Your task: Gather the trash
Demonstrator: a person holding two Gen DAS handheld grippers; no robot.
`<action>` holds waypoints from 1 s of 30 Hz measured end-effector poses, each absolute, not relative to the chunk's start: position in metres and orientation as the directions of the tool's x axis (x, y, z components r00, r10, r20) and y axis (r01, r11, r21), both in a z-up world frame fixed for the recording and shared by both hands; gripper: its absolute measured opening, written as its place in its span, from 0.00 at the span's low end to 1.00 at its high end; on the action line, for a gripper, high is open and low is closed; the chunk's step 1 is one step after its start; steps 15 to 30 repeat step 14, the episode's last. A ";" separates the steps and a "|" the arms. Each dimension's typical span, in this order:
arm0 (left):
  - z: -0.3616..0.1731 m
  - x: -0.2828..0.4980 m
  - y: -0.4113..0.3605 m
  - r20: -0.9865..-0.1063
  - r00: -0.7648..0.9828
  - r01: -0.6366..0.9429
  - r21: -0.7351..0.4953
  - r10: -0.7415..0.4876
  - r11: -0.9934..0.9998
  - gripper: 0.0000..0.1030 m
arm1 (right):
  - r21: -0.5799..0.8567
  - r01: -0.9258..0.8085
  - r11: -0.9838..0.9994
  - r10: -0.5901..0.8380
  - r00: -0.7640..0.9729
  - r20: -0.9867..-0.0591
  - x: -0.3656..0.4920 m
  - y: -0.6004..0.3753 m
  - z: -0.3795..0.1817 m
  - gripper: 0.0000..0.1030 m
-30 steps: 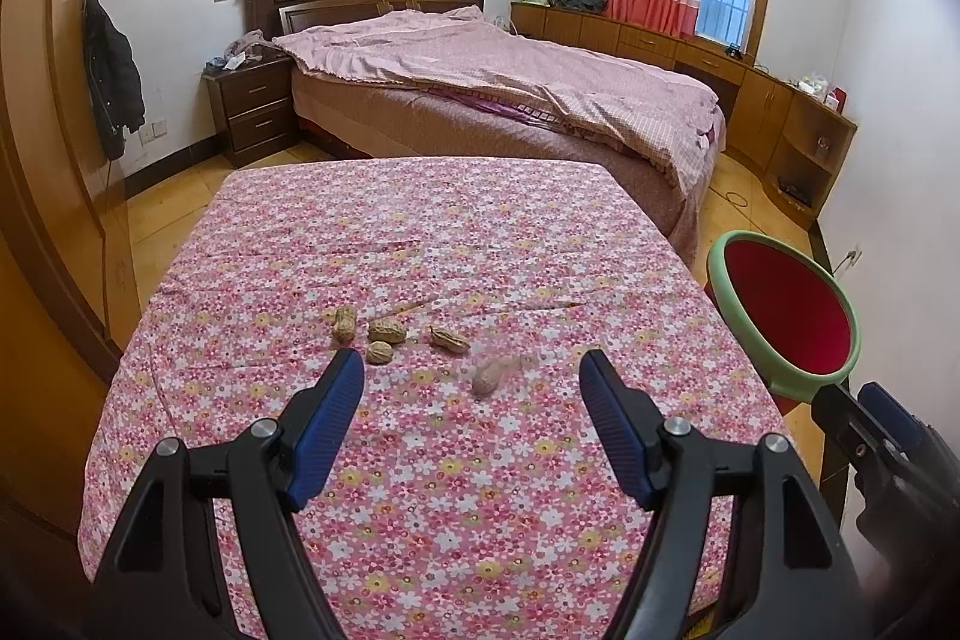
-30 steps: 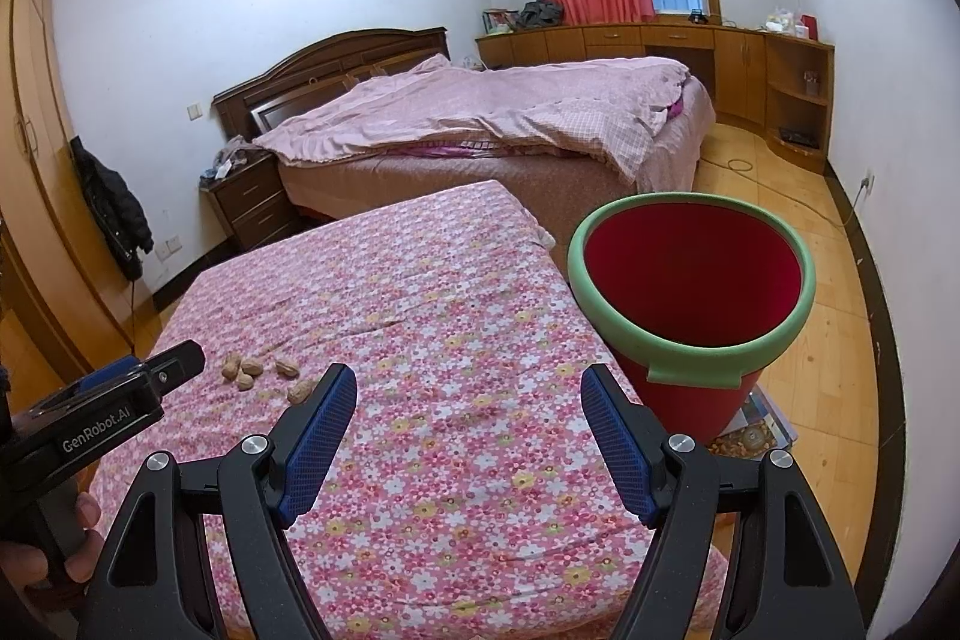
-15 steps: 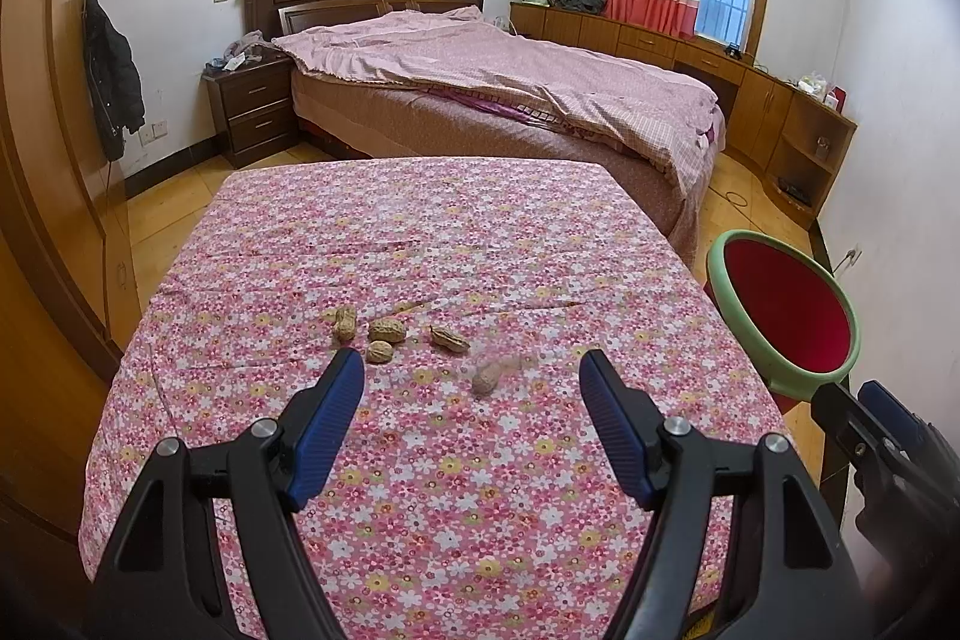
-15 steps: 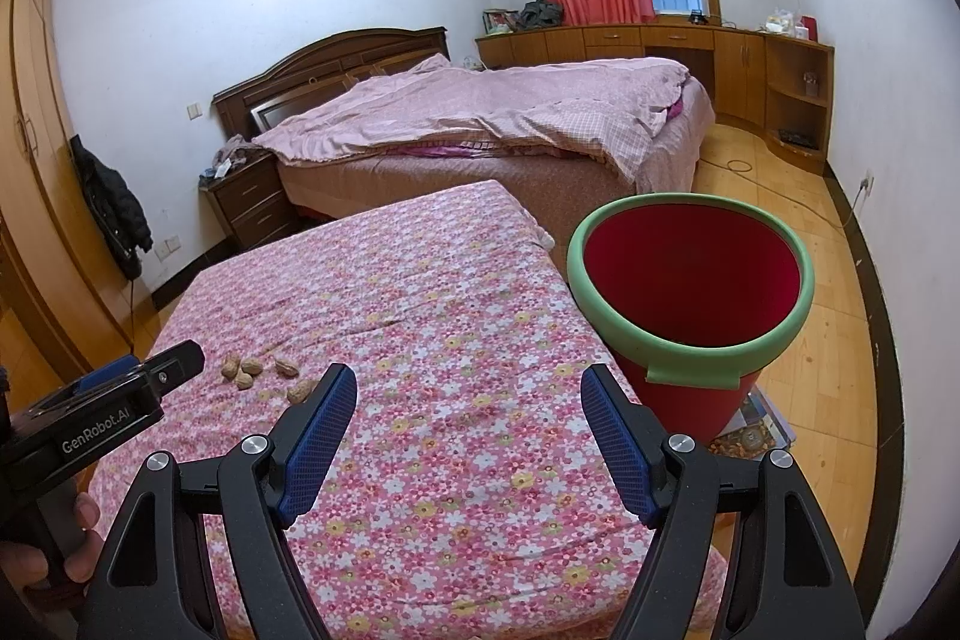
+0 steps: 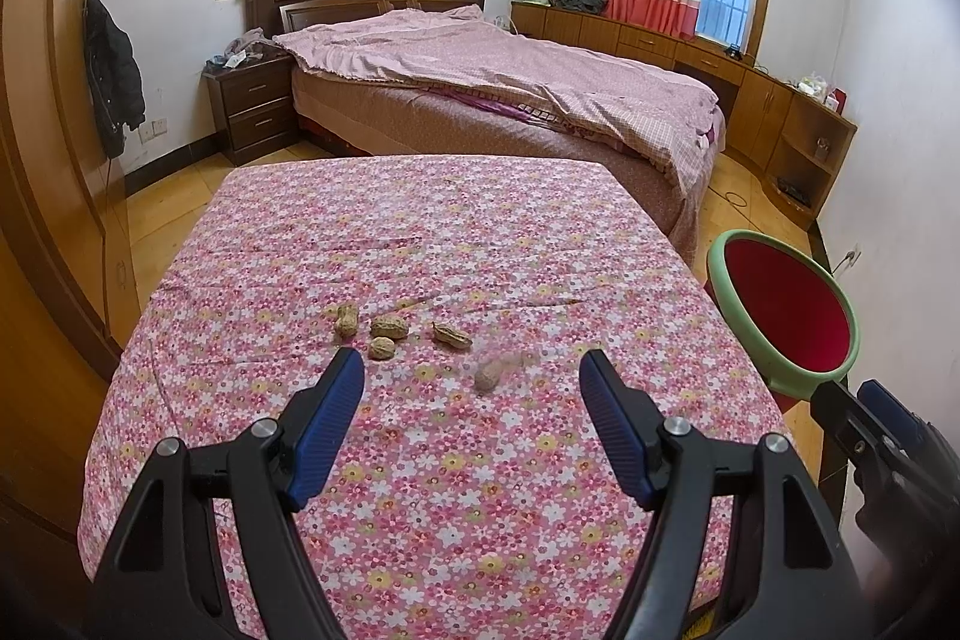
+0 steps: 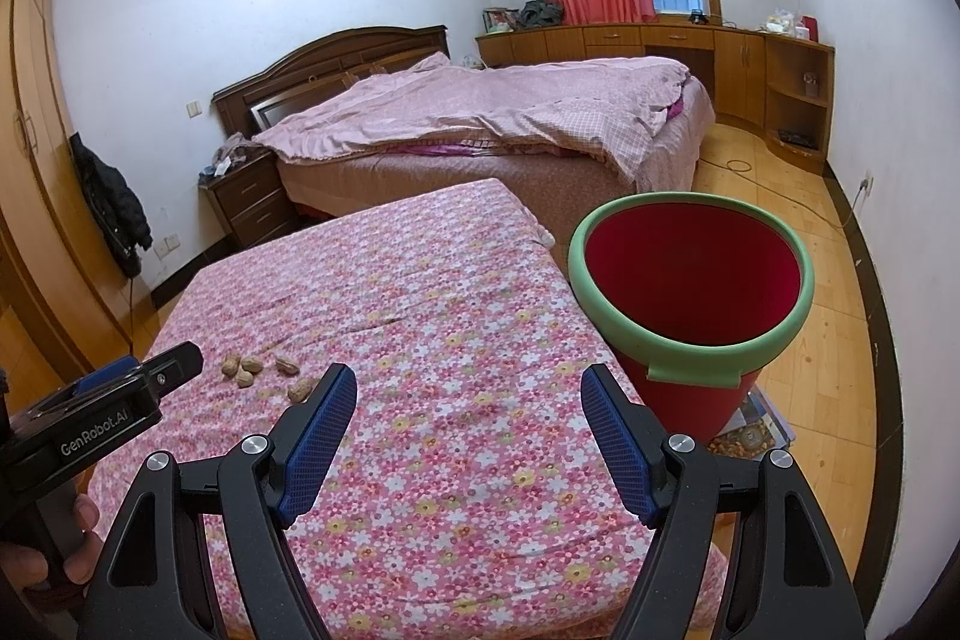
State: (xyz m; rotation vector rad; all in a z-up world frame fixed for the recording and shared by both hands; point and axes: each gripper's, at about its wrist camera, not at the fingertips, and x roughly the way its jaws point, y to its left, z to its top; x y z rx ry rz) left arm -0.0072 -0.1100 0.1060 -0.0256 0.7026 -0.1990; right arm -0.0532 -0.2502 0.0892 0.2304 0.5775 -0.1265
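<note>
Several peanut shells lie in a loose cluster on the flowered tablecloth; one shell sits apart to the right. My left gripper hovers open just short of them, nothing between its blue pads. In the right wrist view the same shells show at the left, and my right gripper stands open over the cloth, empty. A red bin with a green rim stands on the floor off the table's right edge, also seen as the bin in the left wrist view.
A bed stands behind the table, with a nightstand to its left. Wooden cabinets run along the window wall. A wardrobe lines the left side. A magazine lies on the floor by the bin.
</note>
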 end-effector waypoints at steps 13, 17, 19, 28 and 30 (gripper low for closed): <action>0.103 -0.010 -0.108 -0.643 0.742 0.169 -0.093 -0.189 0.981 0.72 | 0.178 0.183 0.967 -0.055 0.830 -0.555 -0.054 -0.250 0.089 0.76; 0.102 -0.010 -0.108 -0.645 0.741 0.168 -0.092 -0.188 0.981 0.72 | 0.178 0.182 0.967 -0.054 0.829 -0.556 -0.054 -0.249 0.089 0.76; 0.102 -0.010 -0.108 -0.645 0.741 0.168 -0.092 -0.188 0.981 0.72 | 0.178 0.182 0.967 -0.054 0.829 -0.556 -0.054 -0.249 0.089 0.76; 0.102 -0.010 -0.108 -0.645 0.741 0.168 -0.092 -0.188 0.981 0.72 | 0.178 0.182 0.967 -0.054 0.829 -0.556 -0.054 -0.249 0.089 0.76; 0.102 -0.010 -0.108 -0.645 0.741 0.168 -0.092 -0.188 0.981 0.72 | 0.178 0.182 0.967 -0.054 0.829 -0.556 -0.054 -0.249 0.089 0.76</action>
